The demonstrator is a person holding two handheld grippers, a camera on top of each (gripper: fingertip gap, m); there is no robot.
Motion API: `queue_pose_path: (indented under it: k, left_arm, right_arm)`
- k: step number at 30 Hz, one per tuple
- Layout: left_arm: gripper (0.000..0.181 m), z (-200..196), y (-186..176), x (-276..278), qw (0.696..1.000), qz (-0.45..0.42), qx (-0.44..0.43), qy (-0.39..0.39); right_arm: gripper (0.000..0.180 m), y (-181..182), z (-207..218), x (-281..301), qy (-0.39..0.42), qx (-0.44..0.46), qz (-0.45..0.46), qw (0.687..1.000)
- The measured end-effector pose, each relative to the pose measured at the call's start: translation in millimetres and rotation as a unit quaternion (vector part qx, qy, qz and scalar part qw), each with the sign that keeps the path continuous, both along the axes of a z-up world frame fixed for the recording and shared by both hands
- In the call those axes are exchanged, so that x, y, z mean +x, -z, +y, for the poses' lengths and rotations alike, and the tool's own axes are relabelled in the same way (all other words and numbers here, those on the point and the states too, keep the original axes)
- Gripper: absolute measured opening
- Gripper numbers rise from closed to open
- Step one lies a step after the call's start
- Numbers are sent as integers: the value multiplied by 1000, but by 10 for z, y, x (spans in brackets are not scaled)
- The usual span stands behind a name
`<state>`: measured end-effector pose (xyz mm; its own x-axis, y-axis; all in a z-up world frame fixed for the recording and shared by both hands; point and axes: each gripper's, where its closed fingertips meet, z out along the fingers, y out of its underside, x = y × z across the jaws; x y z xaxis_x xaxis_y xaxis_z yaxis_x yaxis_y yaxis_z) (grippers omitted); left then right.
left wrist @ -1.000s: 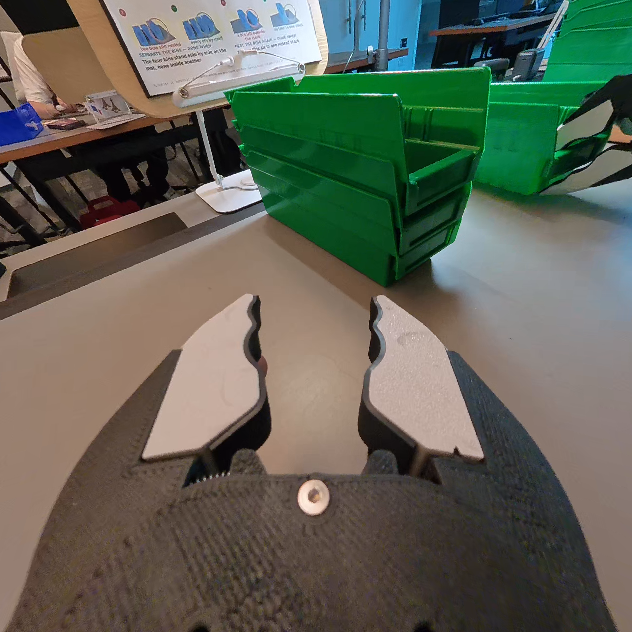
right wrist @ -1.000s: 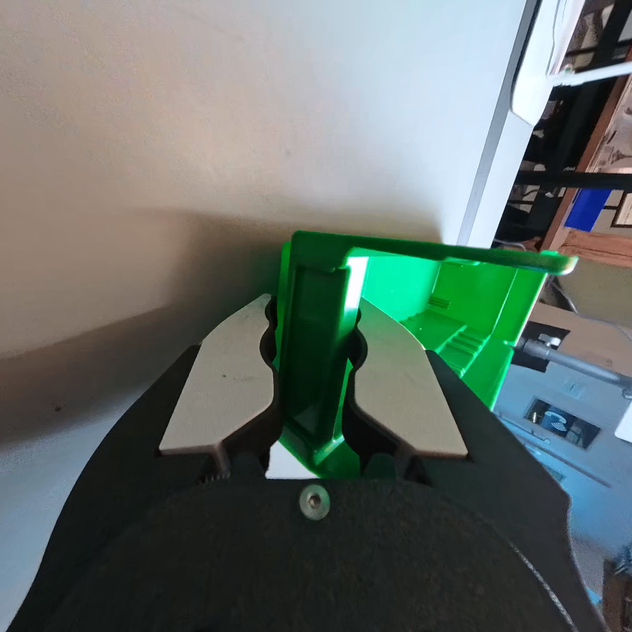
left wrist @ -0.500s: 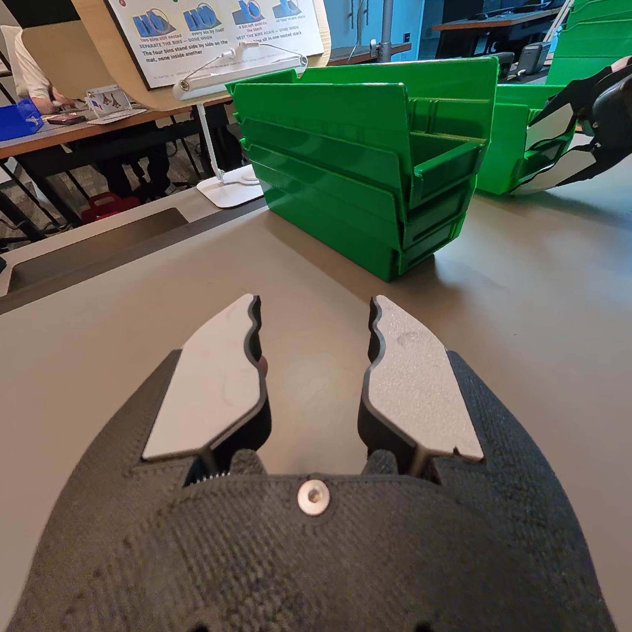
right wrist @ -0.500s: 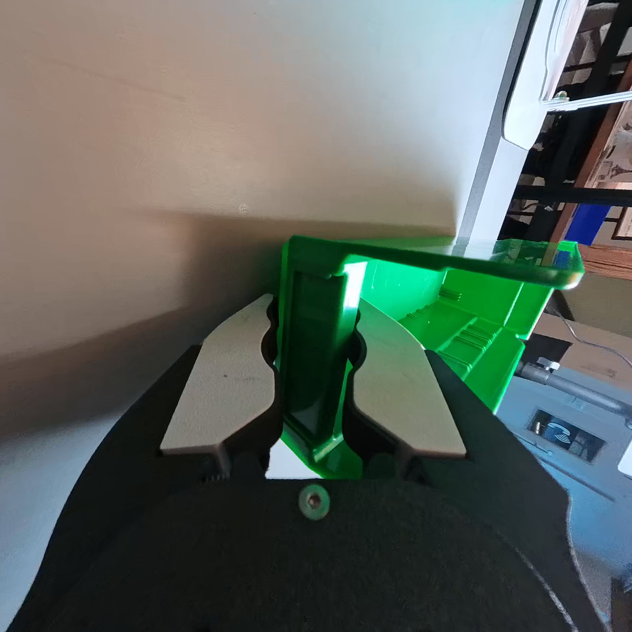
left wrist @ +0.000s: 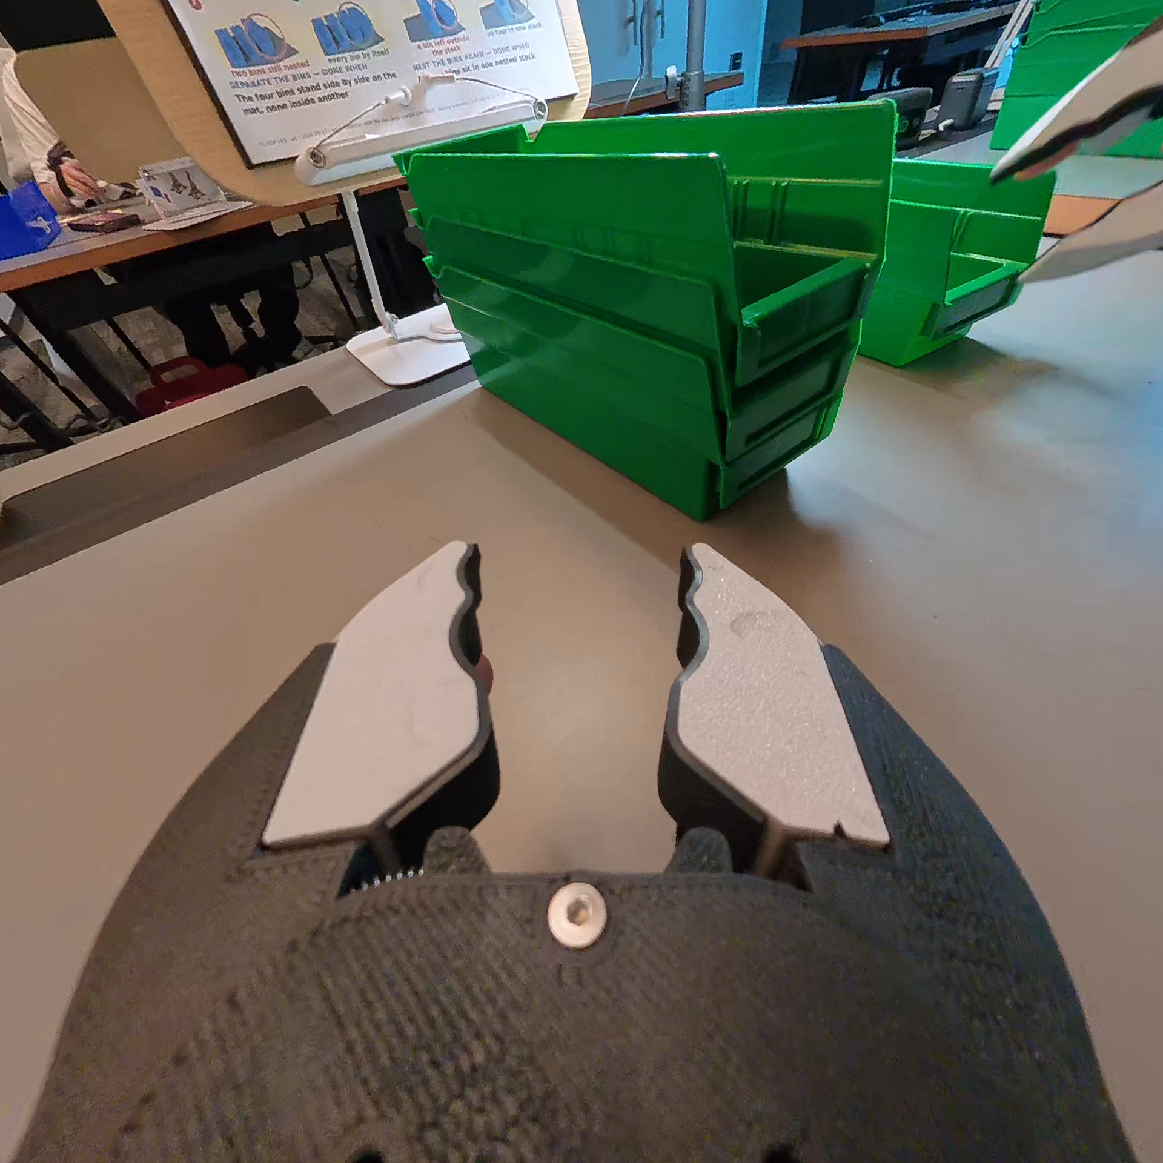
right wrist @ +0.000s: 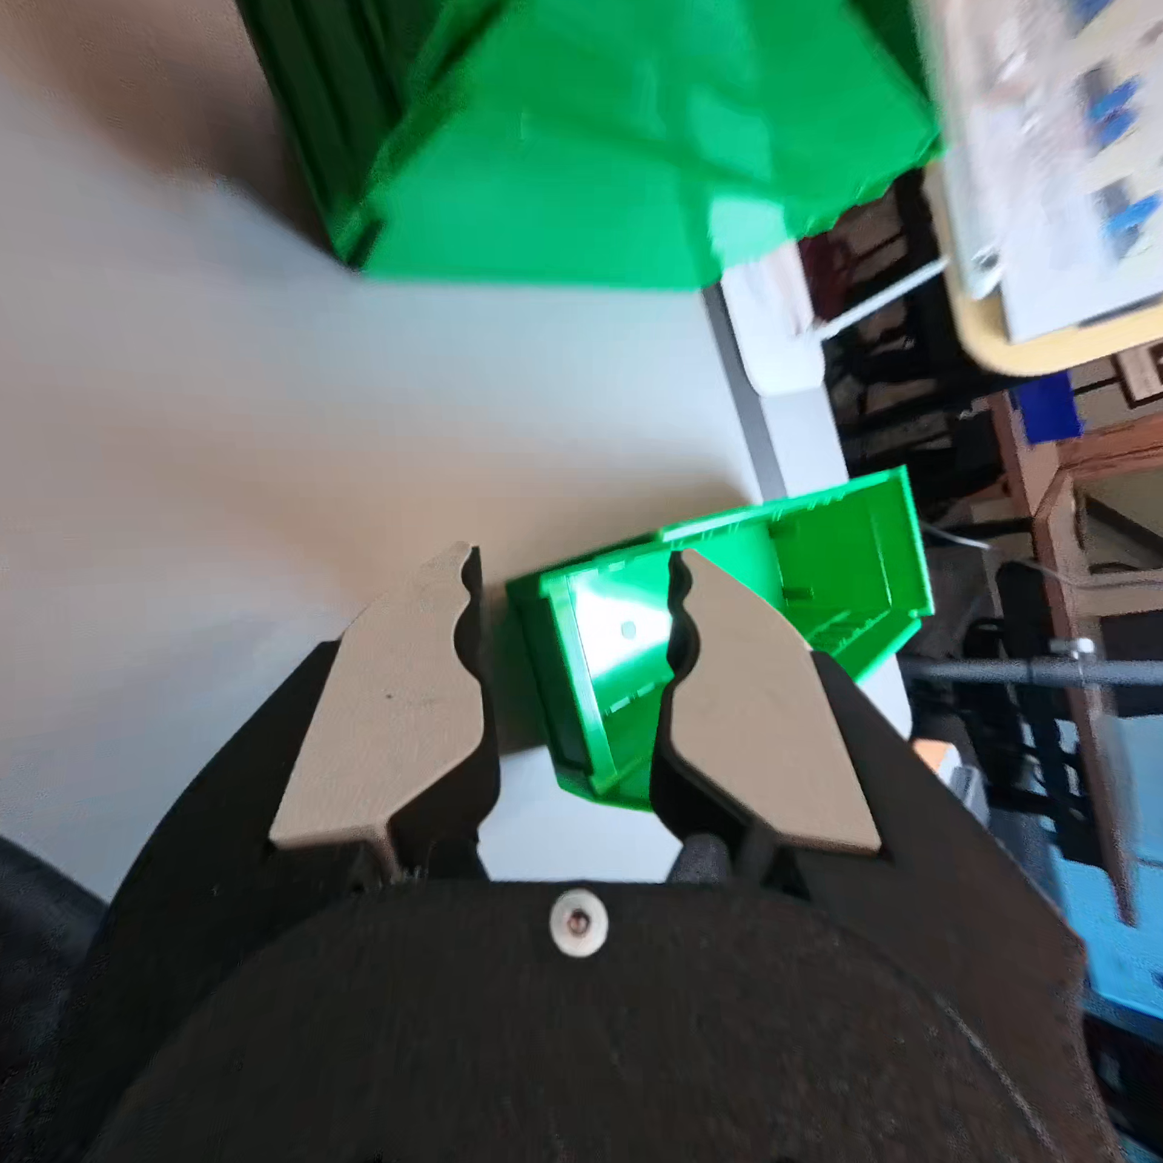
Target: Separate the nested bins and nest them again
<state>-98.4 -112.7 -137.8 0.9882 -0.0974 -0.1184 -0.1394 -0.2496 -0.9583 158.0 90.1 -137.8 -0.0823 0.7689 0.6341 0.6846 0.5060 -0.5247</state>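
Note:
A stack of three nested green bins [left wrist: 629, 302] stands on the grey table [left wrist: 252, 598]. It also shows blurred at the top of the right wrist view [right wrist: 566, 157]. A single green bin [left wrist: 944, 264] stands behind it to the right. My left gripper [left wrist: 579, 550] is open and empty, low over the table, short of the stack. My right gripper [right wrist: 576, 557] is open and empty, held off the single bin [right wrist: 849, 566], whose front end shows beyond the spread fingers. In the left wrist view the right gripper [left wrist: 1010, 230] hangs at the upper right, over that bin.
A white stand [left wrist: 409, 359] holding an instruction board [left wrist: 377, 56] is at the table's far edge, left of the stack. A dark recess [left wrist: 189, 434] runs along the left edge. A person [left wrist: 31, 145] sits at another table. More green bins [left wrist: 1082, 63] are far right. Left tips to right tips: about 35 centimetres.
My right gripper was shut on the single bin's front wall; it has opened, let the bin go and drawn back from it. My left gripper stayed open and barely moved.

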Motion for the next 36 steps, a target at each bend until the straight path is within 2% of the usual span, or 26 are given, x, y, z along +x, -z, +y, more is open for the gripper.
queue_pose_path:
  k: [2,4,6,10,15,21,28,36]
  left_arm:
    - [61,32,6,42,1000,4,-3,5]
    - [61,76,12,103,1000,7,-7,12]
    - [61,116,18,168,1000,10,-10,19]
    - [59,127,68,280,999,9,-14,32]
    - [58,84,136,334,999,11,-18,42]
    - [58,33,137,334,999,2,-15,51]
    - [55,162,126,457,997,20,-20,70]
    - [47,573,-3,690,995,5,-8,98]
  right_arm:
    - [54,-250,-287,-128,-23,-21,46,998]
    - [48,-430,-600,-296,-57,-30,52,997]
    - [41,-497,-872,-489,-83,-29,20,996]
    - [42,-466,-1204,-980,-129,2,-54,990]
    - [44,-208,-1133,-1524,-111,39,-154,981]
    - [37,162,-807,-1623,-47,56,-249,966]
    - [26,156,-921,-1582,-76,-22,-266,961]
    - [27,-40,-1272,-1665,-125,-36,-264,956]
